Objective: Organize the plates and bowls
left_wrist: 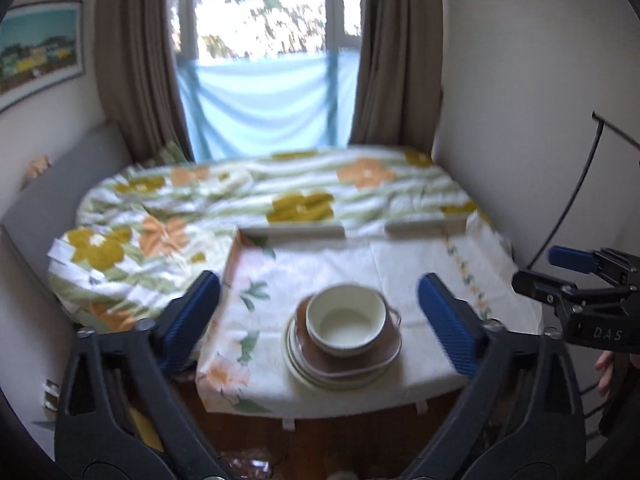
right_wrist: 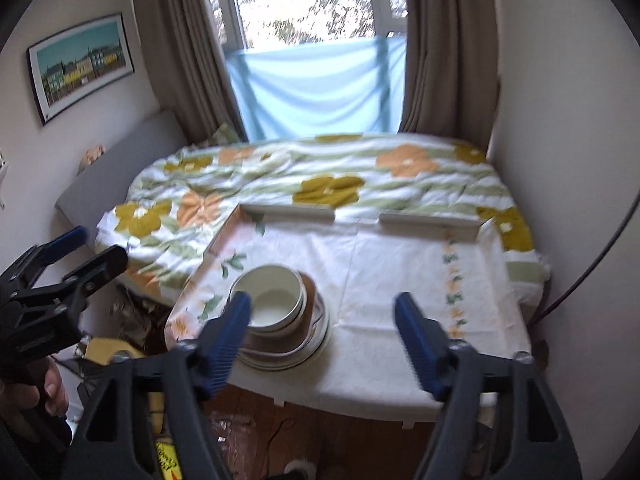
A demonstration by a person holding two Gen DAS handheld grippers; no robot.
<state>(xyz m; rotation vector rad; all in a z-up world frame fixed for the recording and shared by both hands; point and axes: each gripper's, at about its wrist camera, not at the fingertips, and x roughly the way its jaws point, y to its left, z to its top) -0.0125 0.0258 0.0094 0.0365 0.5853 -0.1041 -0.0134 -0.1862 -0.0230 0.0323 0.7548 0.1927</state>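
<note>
Flowered bedspread (left_wrist: 248, 200) behind, likely quilted

Home bedroom, floral-quilted bed (left_wrist: 248, 200), curtains (left_wrist: 136, 64) (framed picture (right_wrist: 80, 66))

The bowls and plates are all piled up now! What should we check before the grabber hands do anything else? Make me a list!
1. Left gripper has nothing in it: ok, jaws wide apart with nothing between the pads.
2. Right gripper has nothing in it: ok, open too; its left finger only overlaps the pile in the picture.
3. Cream bowls sit nested on the brown plate: ok.
4. Brown plate rests on the cream plates: ok, though it looks a bit off-centre.
5. Pile is fully on the tablecloth: ok, but near the front edge.
6. Any chips or cracks: cannot tell, the pictures are blurry.
</note>
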